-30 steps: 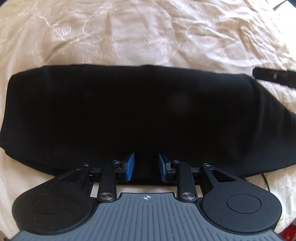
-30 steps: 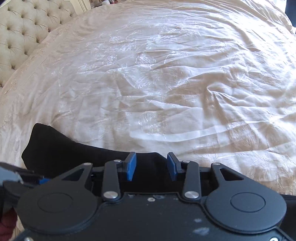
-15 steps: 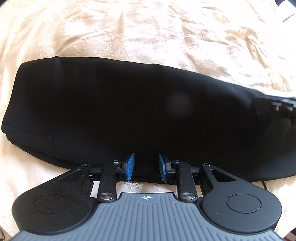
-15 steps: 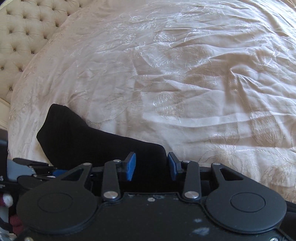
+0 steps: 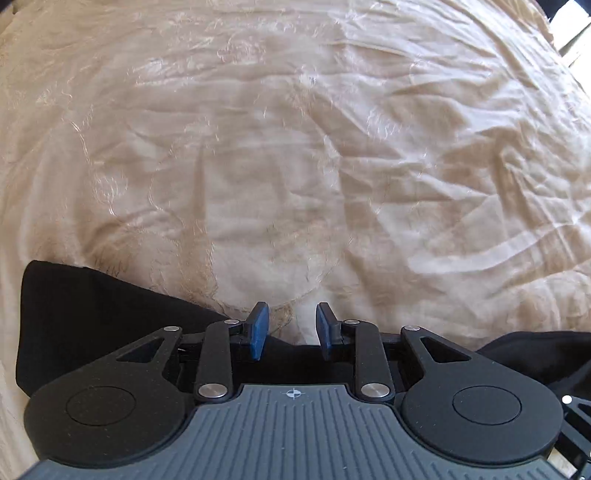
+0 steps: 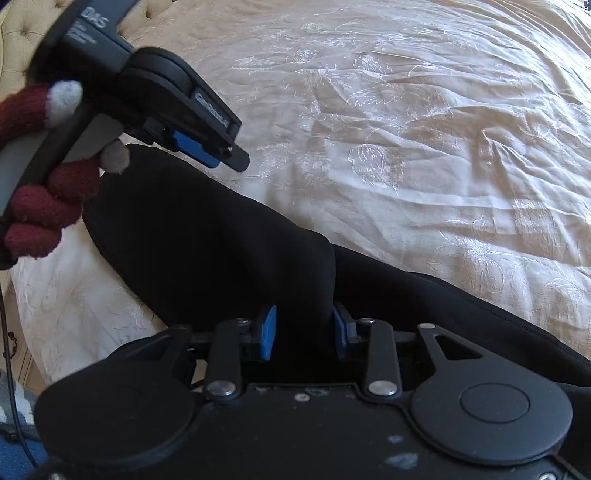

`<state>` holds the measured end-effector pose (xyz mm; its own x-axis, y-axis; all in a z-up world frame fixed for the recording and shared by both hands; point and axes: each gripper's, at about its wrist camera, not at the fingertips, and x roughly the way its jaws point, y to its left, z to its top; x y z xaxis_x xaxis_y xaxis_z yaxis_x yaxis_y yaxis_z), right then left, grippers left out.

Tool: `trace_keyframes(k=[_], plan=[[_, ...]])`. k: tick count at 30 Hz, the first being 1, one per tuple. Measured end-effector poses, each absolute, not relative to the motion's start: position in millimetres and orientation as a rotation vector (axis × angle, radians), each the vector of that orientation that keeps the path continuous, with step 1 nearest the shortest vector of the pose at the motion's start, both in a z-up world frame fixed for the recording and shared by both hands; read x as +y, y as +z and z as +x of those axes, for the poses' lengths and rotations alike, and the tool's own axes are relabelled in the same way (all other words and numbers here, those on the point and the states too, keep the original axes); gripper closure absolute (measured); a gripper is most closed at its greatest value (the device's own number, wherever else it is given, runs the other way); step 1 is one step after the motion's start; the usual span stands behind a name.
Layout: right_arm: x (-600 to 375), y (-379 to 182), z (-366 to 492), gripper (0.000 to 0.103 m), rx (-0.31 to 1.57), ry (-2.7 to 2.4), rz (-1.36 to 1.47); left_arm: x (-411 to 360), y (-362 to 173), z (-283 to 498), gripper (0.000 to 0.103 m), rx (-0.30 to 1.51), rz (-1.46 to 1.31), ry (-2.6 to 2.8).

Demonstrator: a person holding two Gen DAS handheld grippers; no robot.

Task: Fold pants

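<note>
The black pants [image 6: 221, 251] lie folded on a cream bedspread [image 6: 424, 147], and a folded edge runs up between my right gripper's [image 6: 303, 332] blue pads [image 6: 266, 334]. Its jaws stand apart around the cloth without pinching it. In the left wrist view the pants [image 5: 92, 317] show only at the lower left and lower right [image 5: 535, 354]. My left gripper [image 5: 290, 330] is open and empty above the bedspread [image 5: 295, 166]. It also shows in the right wrist view [image 6: 225, 155], raised above the pants' left end, held by a hand in a dark red glove [image 6: 40, 218].
A tufted beige headboard [image 6: 22, 33] stands at the far left of the bed. The bed's edge and a cable [image 6: 11, 387] show at the lower left of the right wrist view.
My left gripper has lifted and tipped away from the pants, which dropped to the bottom of its view. My right gripper moved closer over the pants.
</note>
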<state>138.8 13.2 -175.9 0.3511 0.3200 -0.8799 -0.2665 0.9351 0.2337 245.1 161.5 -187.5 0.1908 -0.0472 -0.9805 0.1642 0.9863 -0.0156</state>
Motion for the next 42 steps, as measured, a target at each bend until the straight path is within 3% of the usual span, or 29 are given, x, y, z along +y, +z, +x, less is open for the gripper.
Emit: trace_keyframes(k=[8,16,29,32,33,34,38,42], plan=[[6,-163,143,0.066,1.048,0.354,0.088,187,-190,183,0.076,1.322,0.044,-0.184],[-5,-161,191,0.065,1.094,0.405,0.296,191,-178,169,0.076,1.275,0.026,-0.18],[33,-189,227,0.064,1.38,0.593,0.341,192,-173,140,0.076,1.187,0.081,-0.242],[39,-185,217,0.073,1.371,0.676,0.349,199,-163,135,0.076,1.147,0.059,-0.244],[41,-182,214,0.093,1.352,0.691,0.335,202,-158,133,0.076,1.127,0.041,-0.237],[44,-178,209,0.096,1.326,0.692,0.296,206,-153,132,0.076,1.106,0.018,-0.228],[37,-156,197,0.096,1.164,0.623,0.234,220,-143,134,0.075,1.082,-0.05,-0.174],[35,-145,206,0.098,1.051,0.505,0.177,216,-185,148,0.075,1.292,0.068,-0.131]])
